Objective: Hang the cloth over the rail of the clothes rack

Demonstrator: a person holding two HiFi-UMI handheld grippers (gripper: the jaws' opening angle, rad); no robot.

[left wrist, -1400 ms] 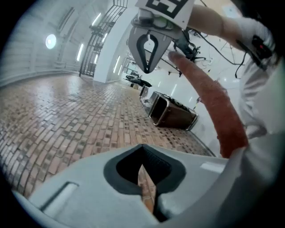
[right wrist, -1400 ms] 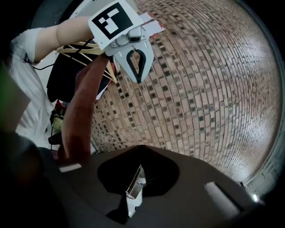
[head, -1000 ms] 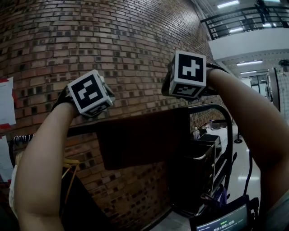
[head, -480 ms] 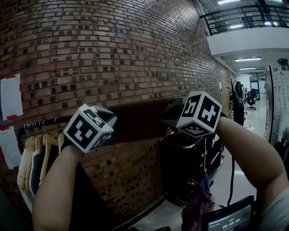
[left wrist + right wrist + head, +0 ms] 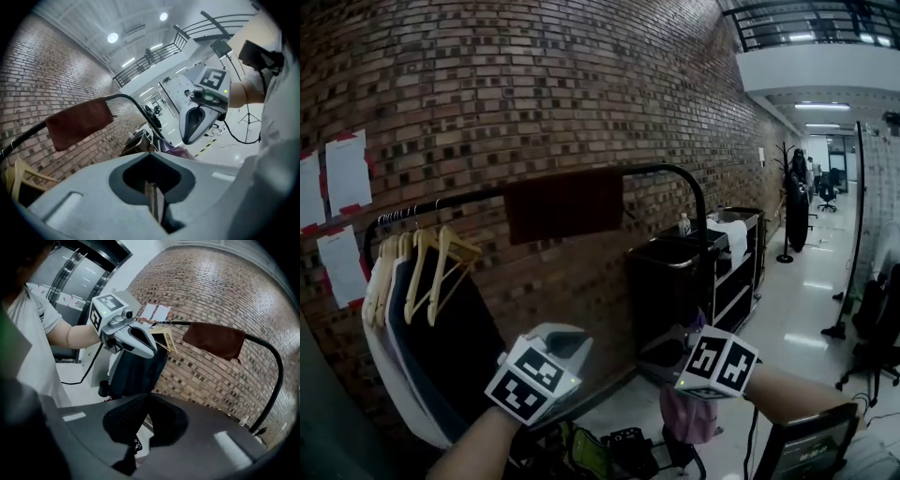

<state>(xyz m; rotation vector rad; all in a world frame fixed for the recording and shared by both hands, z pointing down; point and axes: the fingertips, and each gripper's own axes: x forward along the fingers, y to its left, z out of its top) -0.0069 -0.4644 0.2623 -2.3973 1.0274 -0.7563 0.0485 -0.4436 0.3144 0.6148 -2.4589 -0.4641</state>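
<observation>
Left claw [image 5: 154,206]: shut, empty, held low, forearm stretched forward. Right claw [image 5: 135,444]: shut, empty, low alongside it. Brown cloth [image 5: 564,204]: draped over the rack's black rail [image 5: 450,200], beside wooden hangers [image 5: 431,272], well above both claws.

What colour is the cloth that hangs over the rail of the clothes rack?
The cloth is dark reddish brown, plain with no pattern. It shows best in the right gripper view.
</observation>
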